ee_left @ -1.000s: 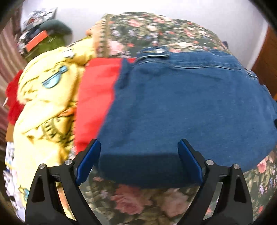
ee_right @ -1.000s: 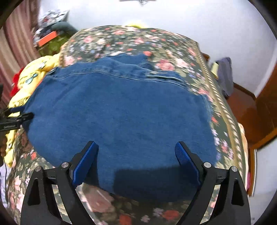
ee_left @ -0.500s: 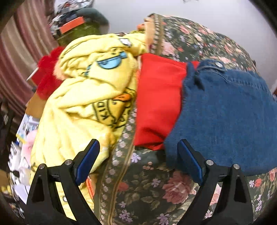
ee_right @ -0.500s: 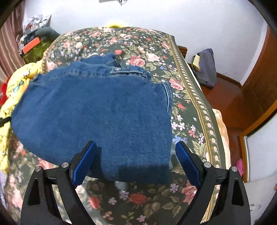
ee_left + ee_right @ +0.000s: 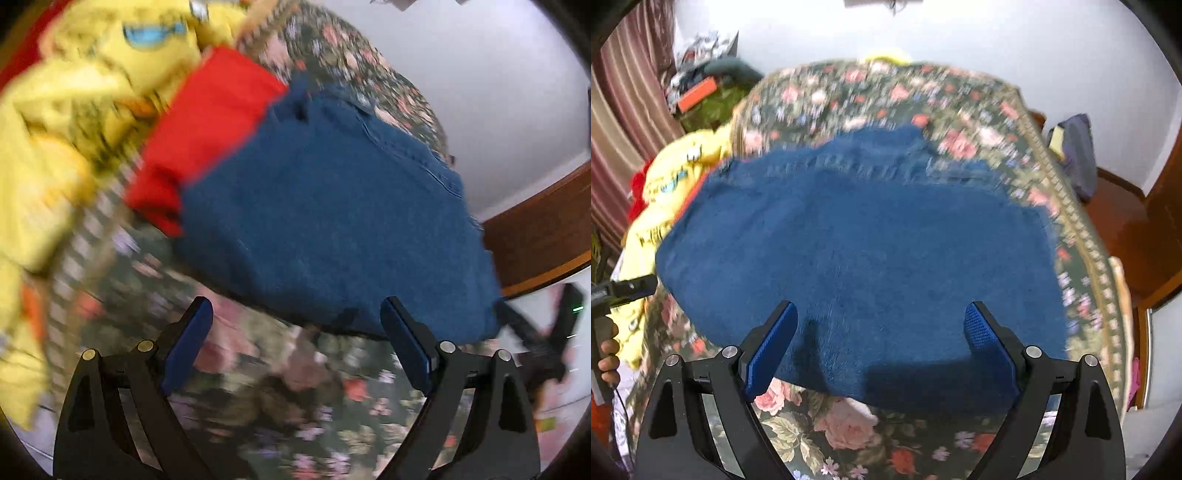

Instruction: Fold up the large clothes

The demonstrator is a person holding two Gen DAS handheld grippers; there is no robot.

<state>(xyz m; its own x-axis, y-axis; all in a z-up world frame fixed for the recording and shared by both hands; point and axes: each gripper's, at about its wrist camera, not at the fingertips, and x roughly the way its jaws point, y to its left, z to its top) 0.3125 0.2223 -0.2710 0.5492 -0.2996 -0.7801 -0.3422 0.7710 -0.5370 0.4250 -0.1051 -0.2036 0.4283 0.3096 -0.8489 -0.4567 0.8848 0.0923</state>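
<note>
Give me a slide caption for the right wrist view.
Open right claw poised over folded blue jeans on a floral bedspread.

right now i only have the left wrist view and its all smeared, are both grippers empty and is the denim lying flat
Observer: Yes. The right wrist view is sharper: the right gripper is open with nothing between its fingers, hovering at the near edge of the folded jeans, which lie flat on the floral bedspread.
Operator: anything past the far side of the bed
Observer: A dark bag sits on the floor by the wall, off the bed's right side.
Operator: wheres my left gripper from there
Observer: At the far left edge of the right wrist view, the left gripper is beside the jeans' left end, over the yellow garment. In its own view it is open and empty.
</note>
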